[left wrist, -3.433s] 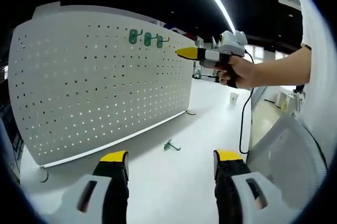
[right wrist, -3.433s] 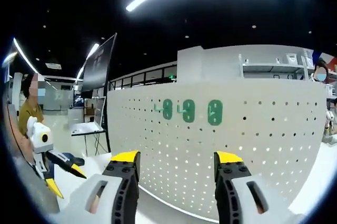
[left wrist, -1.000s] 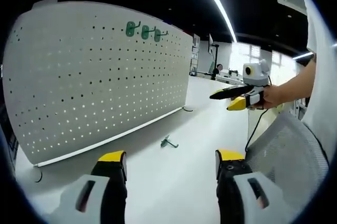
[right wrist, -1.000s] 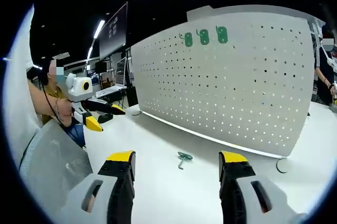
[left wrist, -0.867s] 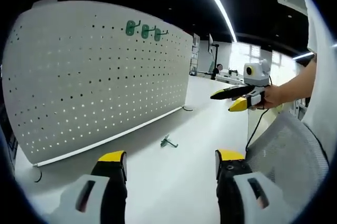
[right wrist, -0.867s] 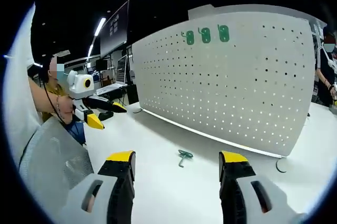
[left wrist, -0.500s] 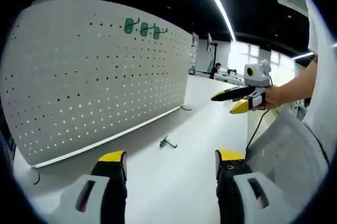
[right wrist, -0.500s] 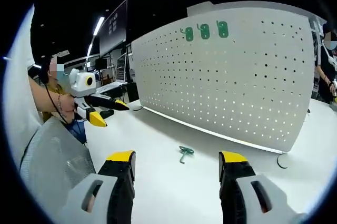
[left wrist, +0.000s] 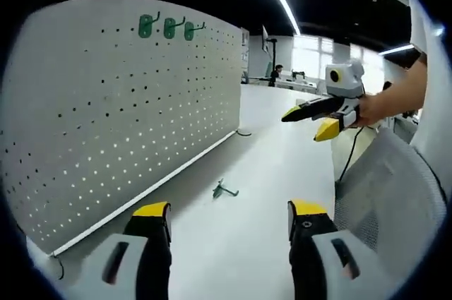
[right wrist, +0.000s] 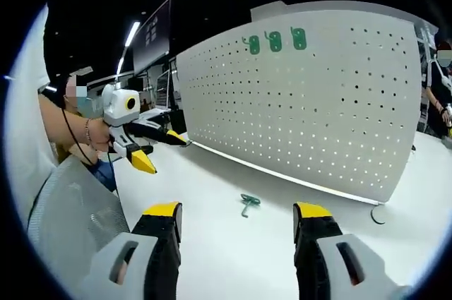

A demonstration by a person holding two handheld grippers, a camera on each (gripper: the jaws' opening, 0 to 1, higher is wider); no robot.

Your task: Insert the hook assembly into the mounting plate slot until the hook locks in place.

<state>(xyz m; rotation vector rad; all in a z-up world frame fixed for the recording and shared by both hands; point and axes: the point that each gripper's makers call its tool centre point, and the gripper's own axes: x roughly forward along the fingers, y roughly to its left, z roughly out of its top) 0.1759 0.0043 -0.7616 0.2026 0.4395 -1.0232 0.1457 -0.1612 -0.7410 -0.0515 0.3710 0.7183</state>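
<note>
A white table (left wrist: 282, 145) carries everything, and on it stands the tall white pegboard (left wrist: 106, 116), upright, its face full of small holes. This pegboard serves as the landmark. Its bottom edge meets the table along a long pale strip.

Near the pegboard's top edge hang 3 green hooks (left wrist: 164, 28) in a short row, close together; in the right gripper view they show as 3 green hooks (right wrist: 274, 41) at the same top area.

In front of the pegboard, held above the table and away from its face, the right gripper (left wrist: 321, 120) shows in the left gripper view, held by a hand (left wrist: 374, 108), with its 2 yellow-tipped jaws spread apart and nothing between them. The left gripper (right wrist: 159, 150), seen in the right gripper view off the pegboard's left end, likewise has its jaws parted and empty.

On the table in front of the pegboard's bottom edge, apart from it, lies 1 small green hook assembly (left wrist: 224, 189), loose, untouched by either gripper; it is the same hook assembly (right wrist: 247, 203) in the right gripper view.
</note>
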